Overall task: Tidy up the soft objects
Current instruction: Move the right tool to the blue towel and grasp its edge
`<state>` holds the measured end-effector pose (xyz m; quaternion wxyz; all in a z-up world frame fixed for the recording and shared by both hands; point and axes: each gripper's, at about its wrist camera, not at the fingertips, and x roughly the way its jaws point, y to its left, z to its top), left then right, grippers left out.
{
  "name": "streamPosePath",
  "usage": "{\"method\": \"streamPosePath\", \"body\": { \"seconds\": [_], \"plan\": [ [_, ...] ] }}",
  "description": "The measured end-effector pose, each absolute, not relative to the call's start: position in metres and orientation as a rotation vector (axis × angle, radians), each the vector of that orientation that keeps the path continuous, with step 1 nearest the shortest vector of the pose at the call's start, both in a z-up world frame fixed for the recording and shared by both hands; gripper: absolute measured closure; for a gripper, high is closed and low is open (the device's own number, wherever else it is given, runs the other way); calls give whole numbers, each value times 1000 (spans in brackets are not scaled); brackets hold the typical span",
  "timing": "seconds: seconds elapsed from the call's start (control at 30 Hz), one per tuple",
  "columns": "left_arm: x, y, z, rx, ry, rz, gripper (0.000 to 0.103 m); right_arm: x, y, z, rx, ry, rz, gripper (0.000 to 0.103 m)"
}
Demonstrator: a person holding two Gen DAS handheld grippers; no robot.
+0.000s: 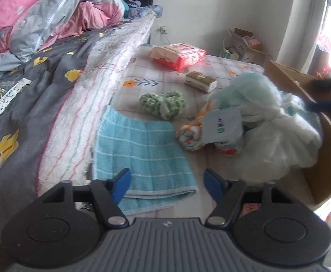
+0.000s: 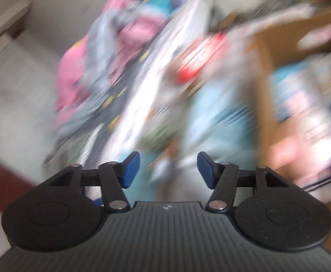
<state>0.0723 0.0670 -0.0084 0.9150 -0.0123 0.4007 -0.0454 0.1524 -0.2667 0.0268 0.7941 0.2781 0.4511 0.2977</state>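
Note:
In the left wrist view a folded light-blue towel (image 1: 142,156) lies on the low mattress just ahead of my open, empty left gripper (image 1: 167,184). Beyond it lie a green-and-white knotted cloth (image 1: 163,103), an orange-and-white cloth (image 1: 191,133), a white wipes pack (image 1: 224,128), a white tied bag (image 1: 276,145) and pale green stuffing (image 1: 253,86). An open cardboard box (image 1: 330,136) stands at the right. My right gripper (image 2: 168,170) is open and empty; its view is heavily motion-blurred, showing only smeared bedding and the box (image 2: 265,86).
A bed (image 1: 36,104) with a grey flowered quilt and piled pink-grey duvet (image 1: 52,15) fills the left. A red tissue pack (image 1: 181,54) and a green-brown pack (image 1: 200,81) lie farther back. Small boxes (image 1: 242,43) stand by the wall.

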Motion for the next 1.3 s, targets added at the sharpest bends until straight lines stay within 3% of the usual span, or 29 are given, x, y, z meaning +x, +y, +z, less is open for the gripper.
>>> {"method": "streamPosePath", "body": {
  "seconds": [0.2, 0.37, 0.6, 0.7, 0.8, 1.1, 1.3],
  "plan": [
    [78, 76, -23, 32, 826, -36, 56, 162, -166, -33, 556, 1194, 732, 66],
    [85, 84, -41, 30, 887, 1, 63, 156, -118, -51, 303, 1159, 594, 67],
    [77, 91, -57, 10, 931, -13, 64, 166, -92, -65, 214, 1100, 584, 69],
    [74, 92, -56, -12, 935, -25, 64, 159, -79, -64, 140, 1078, 616, 85],
    [68, 91, -50, -9, 932, -41, 64, 155, -77, -63, 92, 1069, 635, 93],
    [43, 85, -20, -11, 874, -124, 60, 130, -119, -63, 70, 1113, 646, 95],
    [49, 65, -41, 12, 929, -133, 59, 109, -157, -63, 138, 1143, 606, 94]
  ]
}}
